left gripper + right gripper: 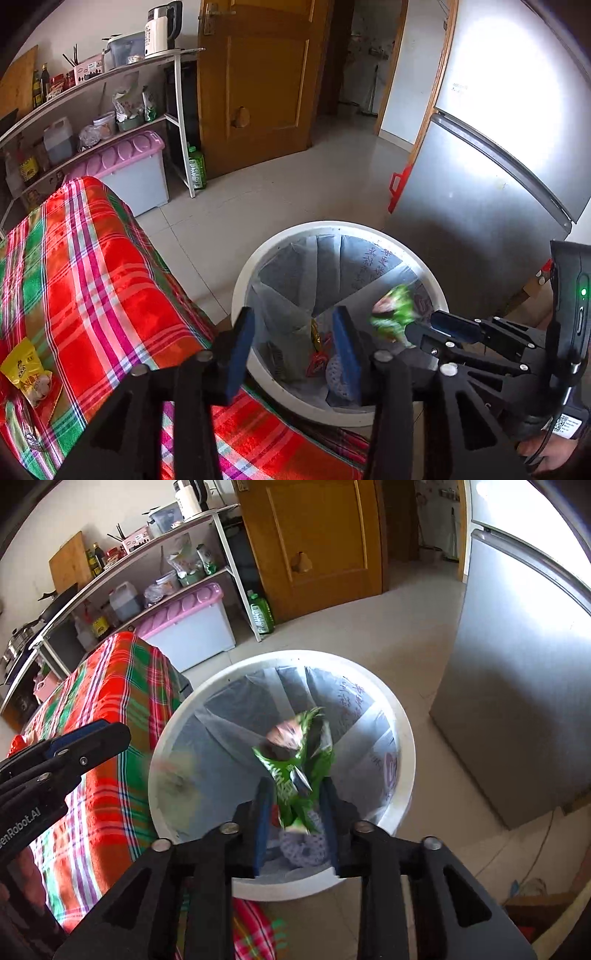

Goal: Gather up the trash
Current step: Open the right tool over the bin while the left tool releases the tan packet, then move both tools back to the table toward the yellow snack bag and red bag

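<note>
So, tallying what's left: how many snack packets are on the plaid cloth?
1: a yellow snack packet near the plaid cloth's left edge. More may lie outside the view.

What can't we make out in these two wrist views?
- Green wrapper: motion-blurred in both views; print unreadable.
- Trash bin contents: partly hidden by the left gripper fingers.
- Yellow packet on the plaid cloth: label too small, near the left-wrist edge.

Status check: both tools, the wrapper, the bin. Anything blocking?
Left tool open, empty, over bin. Right tool open; green wrapper blurred between its fingers above the bin. Yellow packet on the plaid cloth. Nothing blocking.
</note>
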Action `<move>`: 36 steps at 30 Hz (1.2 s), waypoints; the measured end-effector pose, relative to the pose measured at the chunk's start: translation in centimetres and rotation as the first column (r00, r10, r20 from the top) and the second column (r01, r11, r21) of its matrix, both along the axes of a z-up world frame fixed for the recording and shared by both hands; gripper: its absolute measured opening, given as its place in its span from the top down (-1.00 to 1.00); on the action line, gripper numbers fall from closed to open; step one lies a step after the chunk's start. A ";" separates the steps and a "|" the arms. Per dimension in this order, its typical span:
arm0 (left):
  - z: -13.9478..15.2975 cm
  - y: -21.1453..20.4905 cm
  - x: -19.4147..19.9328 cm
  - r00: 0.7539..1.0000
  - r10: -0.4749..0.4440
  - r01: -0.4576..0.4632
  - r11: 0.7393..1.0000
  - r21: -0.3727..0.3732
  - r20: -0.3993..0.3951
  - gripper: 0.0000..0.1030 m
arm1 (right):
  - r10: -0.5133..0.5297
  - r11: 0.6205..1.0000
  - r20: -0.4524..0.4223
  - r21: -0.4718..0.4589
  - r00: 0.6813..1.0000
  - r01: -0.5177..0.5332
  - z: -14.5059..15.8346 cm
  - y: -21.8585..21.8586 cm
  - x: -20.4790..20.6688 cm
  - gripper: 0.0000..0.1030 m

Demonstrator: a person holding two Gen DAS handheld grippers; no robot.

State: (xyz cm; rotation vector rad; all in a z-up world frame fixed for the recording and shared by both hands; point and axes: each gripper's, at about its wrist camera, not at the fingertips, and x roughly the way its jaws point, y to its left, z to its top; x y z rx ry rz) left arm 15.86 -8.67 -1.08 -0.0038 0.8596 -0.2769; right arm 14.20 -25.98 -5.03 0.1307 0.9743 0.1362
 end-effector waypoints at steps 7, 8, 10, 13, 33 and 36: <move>-0.1 0.6 -0.3 1.000 0.010 -0.010 1.000 -0.008 -0.004 -0.09 | -0.013 1.000 0.002 0.016 1.000 0.013 -0.1 0.0 -0.4 0.06; -0.1 0.8 -0.4 1.000 0.014 -0.014 1.000 -0.005 -0.005 -0.09 | -0.013 1.000 0.007 0.016 1.000 0.013 0.1 0.1 -0.5 0.06; 0.0 1.2 -0.7 1.000 0.021 -0.021 1.000 -0.006 0.000 -0.11 | -0.012 1.000 0.014 0.018 1.000 0.012 0.3 0.3 -0.8 0.06; 0.5 2.0 -1.4 0.999 0.042 -0.042 0.999 0.006 0.026 -0.17 | -0.010 1.000 0.032 0.025 0.999 0.009 0.9 0.7 -1.3 0.06; 2.8 13.3 -7.2 0.955 0.263 -0.269 0.963 0.027 0.140 -0.28 | 0.134 0.988 0.160 0.050 0.978 -0.143 4.5 9.2 -2.7 0.06; 2.9 15.6 -8.0 0.940 0.315 -0.318 0.948 0.002 0.134 -0.31 | 0.169 0.983 0.168 0.047 0.971 -0.179 4.7 11.0 -2.7 0.06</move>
